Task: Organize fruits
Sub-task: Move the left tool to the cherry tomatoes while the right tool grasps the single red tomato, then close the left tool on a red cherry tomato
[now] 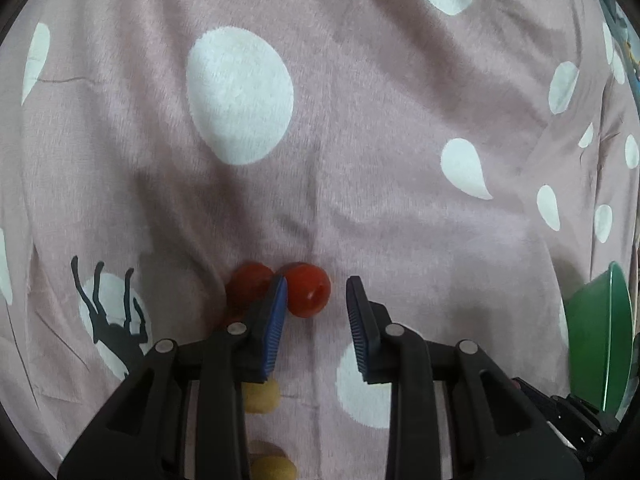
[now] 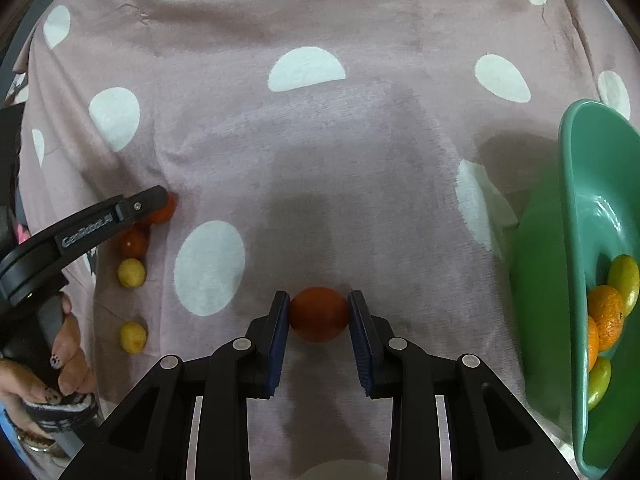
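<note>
A pink cloth (image 2: pixel 360 140) with white dots covers the surface. On it lie two red tomatoes (image 1: pixel 306 290), two small yellow fruits (image 2: pixel 131 273) and a green bowl (image 2: pixel 568 208).

Soft matt pink cloth (image 2: pixel 360 140) lies ahead of the right claw (image 2: pixel 319 316); glossy green plastic bowl (image 2: pixel 572 208) at its right. Left claw (image 1: pixel 316 300): matt black plastic, ribbed blue pads (image 1: pixel 276 320).

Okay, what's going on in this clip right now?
A person is sorting fruit off a pink spotted cloth into a green bowl that already holds several pieces. The right gripper has its fingers against a red fruit. The left gripper is open around another red fruit, with more beside it.
</note>
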### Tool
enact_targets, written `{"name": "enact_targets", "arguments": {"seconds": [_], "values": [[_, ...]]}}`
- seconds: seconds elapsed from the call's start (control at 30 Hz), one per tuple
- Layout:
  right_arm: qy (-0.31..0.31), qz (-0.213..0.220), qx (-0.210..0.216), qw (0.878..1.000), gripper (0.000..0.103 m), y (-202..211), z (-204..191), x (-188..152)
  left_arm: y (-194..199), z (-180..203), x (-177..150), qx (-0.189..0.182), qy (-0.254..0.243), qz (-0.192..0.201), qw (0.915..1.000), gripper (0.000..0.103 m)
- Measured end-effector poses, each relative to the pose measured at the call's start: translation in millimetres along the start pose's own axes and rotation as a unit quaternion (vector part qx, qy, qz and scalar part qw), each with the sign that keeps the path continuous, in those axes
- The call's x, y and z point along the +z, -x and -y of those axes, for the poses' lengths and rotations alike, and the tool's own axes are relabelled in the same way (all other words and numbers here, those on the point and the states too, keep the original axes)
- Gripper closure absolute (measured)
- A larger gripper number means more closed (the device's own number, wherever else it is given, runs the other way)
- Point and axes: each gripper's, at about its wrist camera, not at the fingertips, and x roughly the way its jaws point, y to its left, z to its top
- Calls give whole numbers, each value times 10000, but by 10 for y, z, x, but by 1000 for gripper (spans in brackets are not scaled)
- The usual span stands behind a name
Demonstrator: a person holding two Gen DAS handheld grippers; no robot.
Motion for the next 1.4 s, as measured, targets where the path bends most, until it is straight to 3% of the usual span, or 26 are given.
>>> {"name": "enact_targets", "arguments": {"seconds": [0.17,0.2,0.27,0.43,0.63,0.8,1.0,1.17,1.4], "values": [[-23,-21,-31,10000,72,14,-58,-27,-41,79,25,94,-69,46,9999,75],[-28,-20,-24,10000,72,-31,-36,-6,-60,111,28,95,-53,81,9999,77],[-13,1,-7,10000,72,-20,-51,-6,-55,109,22,104,-35,125,9999,90],[-18,4,-11,10000,72,-32,-53,-11,-4,38,8,-267,37,84,9996,95],[-28,23,4,10000,72,-1,-45,-9,164,-50,47,-345,64,275,9990,95],[-35,1,38,10000,72,4,-44,-4,16,-109,46,-192,150,-27,9997,95],[-32,-2,81,10000,72,5,-26,15,-40,-72,30,-173,173,-73,9997,93],[-15,-10,126,9999,72,16,-19,26,-127,-19,57,-121,228,-158,9995,82],[26,-11,214,9998,72,22,22,37,-247,45,92,-94,222,-14,9997,80]]}}
